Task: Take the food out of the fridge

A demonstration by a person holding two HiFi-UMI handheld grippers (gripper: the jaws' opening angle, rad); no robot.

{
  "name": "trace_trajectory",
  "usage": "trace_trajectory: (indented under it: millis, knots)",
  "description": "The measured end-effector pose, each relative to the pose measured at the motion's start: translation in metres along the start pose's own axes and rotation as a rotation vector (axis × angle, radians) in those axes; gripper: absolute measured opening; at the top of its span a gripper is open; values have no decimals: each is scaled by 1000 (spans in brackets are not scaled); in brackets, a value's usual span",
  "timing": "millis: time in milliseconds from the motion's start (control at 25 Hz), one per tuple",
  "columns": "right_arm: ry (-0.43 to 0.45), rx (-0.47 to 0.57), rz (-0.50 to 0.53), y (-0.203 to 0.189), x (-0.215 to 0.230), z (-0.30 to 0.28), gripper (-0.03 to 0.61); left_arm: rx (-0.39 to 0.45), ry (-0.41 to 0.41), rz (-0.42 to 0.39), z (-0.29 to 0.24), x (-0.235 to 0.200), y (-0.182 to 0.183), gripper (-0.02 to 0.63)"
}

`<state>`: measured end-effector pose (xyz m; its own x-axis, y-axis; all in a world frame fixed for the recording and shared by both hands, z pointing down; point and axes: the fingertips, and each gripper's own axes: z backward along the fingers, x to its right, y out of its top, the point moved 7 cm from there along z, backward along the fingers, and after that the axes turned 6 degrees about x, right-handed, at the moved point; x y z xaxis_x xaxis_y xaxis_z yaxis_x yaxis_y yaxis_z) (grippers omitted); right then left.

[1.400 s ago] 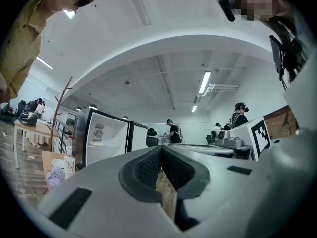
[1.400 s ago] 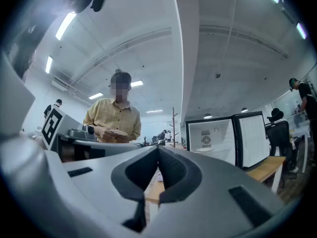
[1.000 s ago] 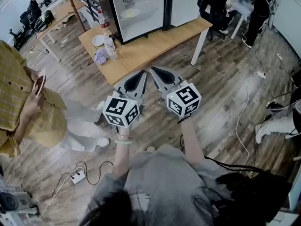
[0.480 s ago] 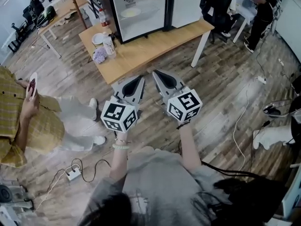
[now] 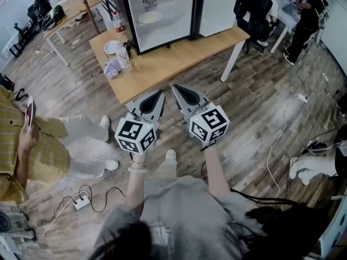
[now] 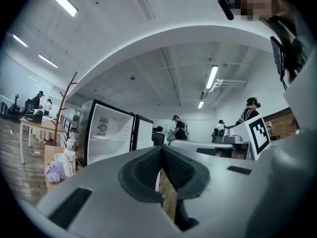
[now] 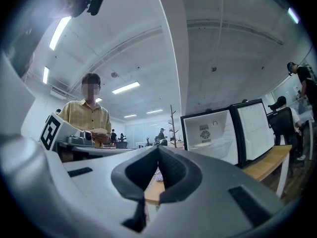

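Head view: the fridge (image 5: 130,20) stands on the far side of the table (image 5: 179,53) with its door (image 5: 217,7) swung open to the right. The food (image 5: 150,18), a pale plateful, sits inside on a shelf. It lies straight ahead of both grippers and well apart from them, with the table's near edge between. The left gripper (image 5: 161,93) and the right gripper (image 5: 174,86) are side by side over the floor, their tips angled toward each other. Neither is clearly nearer, though the left lines up more directly with the opening.

Left gripper view: the 2 jaws are pressed together at the tip (image 6: 161,155) with nothing between them. The open fridge (image 6: 89,128) shows up and to the left of the tip, the food (image 6: 101,138) on its shelf.

Right gripper view: the jaws are likewise closed and empty (image 7: 158,155). The fridge (image 7: 184,133) stands to the right of the tip, the food (image 7: 203,145) faintly visible inside.
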<state>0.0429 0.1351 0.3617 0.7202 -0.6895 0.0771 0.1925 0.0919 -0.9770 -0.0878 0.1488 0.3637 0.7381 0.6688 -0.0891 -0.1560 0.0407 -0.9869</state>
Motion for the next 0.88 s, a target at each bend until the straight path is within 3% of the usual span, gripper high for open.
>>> trace_trajectory:
  millis: [440, 880]
  knots:
    - [-37, 0, 46, 5, 64, -54, 9, 24, -65, 8, -76, -48, 2, 8]
    - [-34, 2, 38, -10, 106, -117, 9, 31, -71, 6, -117, -105, 1, 8]
